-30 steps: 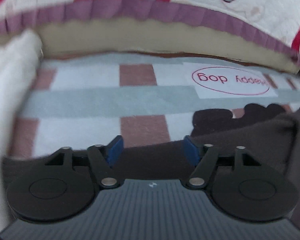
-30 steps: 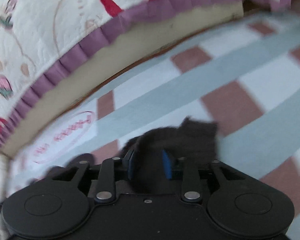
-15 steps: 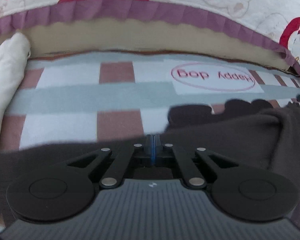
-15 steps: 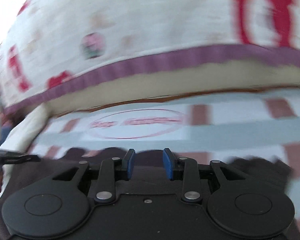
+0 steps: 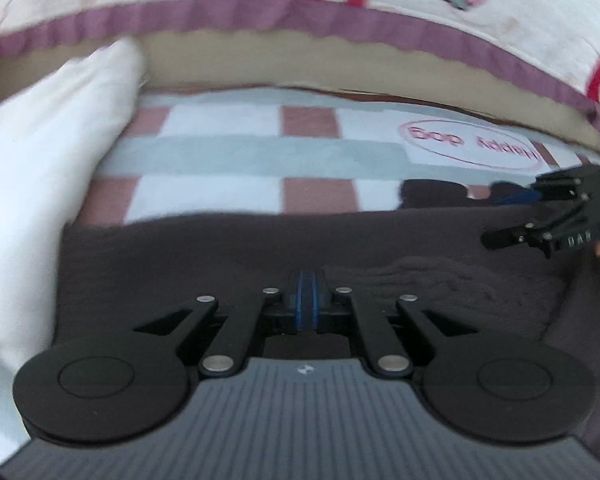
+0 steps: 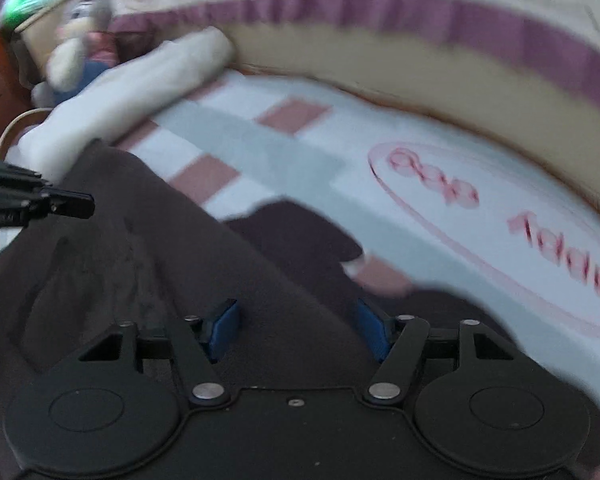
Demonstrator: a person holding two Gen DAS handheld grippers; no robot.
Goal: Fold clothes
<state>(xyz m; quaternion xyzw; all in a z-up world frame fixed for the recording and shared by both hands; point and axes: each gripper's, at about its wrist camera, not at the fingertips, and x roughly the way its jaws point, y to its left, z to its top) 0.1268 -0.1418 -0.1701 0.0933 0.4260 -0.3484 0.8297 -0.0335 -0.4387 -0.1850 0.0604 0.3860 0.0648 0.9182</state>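
A dark brown garment [image 5: 228, 256] lies spread on a checked mat [image 5: 236, 152]; it also shows in the right wrist view [image 6: 148, 248]. My left gripper [image 5: 307, 304] is shut on the garment's near edge. My right gripper [image 6: 298, 328] is open, its blue pads on either side of a garment fold without pinching it. The right gripper also shows at the right edge of the left wrist view [image 5: 540, 216]. The left gripper shows at the left edge of the right wrist view [image 6: 36, 202].
A white rolled cloth [image 5: 48, 168] lies along the mat's left side. A quilted bed cover with a purple frill [image 5: 300, 12] hangs behind the mat. A "happy dog" print [image 6: 500, 232] marks the mat. A plush toy [image 6: 80, 44] sits at the far left.
My left gripper stays shut on the garment and has pulled it flatter. My right gripper has opened wide and let go of the garment, and its view swung left.
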